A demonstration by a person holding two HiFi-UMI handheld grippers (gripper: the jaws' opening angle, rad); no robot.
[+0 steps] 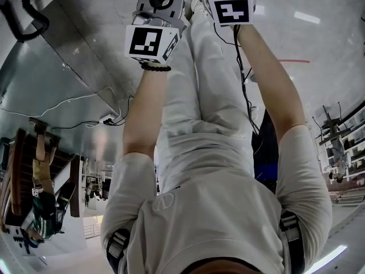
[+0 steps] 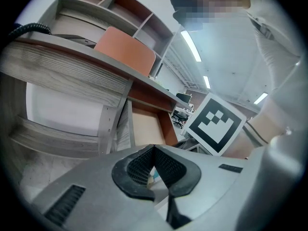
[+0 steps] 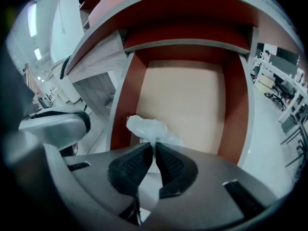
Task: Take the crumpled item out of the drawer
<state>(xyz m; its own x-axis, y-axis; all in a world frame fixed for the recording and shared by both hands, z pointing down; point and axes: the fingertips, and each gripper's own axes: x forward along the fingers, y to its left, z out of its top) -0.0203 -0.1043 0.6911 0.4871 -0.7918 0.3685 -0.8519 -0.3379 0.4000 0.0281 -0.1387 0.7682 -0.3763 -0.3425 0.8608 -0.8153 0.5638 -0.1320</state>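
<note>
The right gripper (image 3: 154, 146) is clamped on the crumpled white plastic piece (image 3: 144, 127), which sticks out at 12 o'clock from its tips against the bare bottom of the open drawer (image 3: 192, 95), while the left gripper (image 2: 153, 149) has its jaws together, with nothing between them.

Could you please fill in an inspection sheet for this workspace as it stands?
Surface: drawer open, with a beige floor and red-brown walls.
Job's things: white crumpled wad at the drawer's front, pinched.
Clutter: nothing seen.
Grippers: right tongs shut on the wad; left tongs shut, nothing between them.
Cables: black coiled cable by the desk.
Surroundings: shelves above the desk; office desks beyond.
</note>
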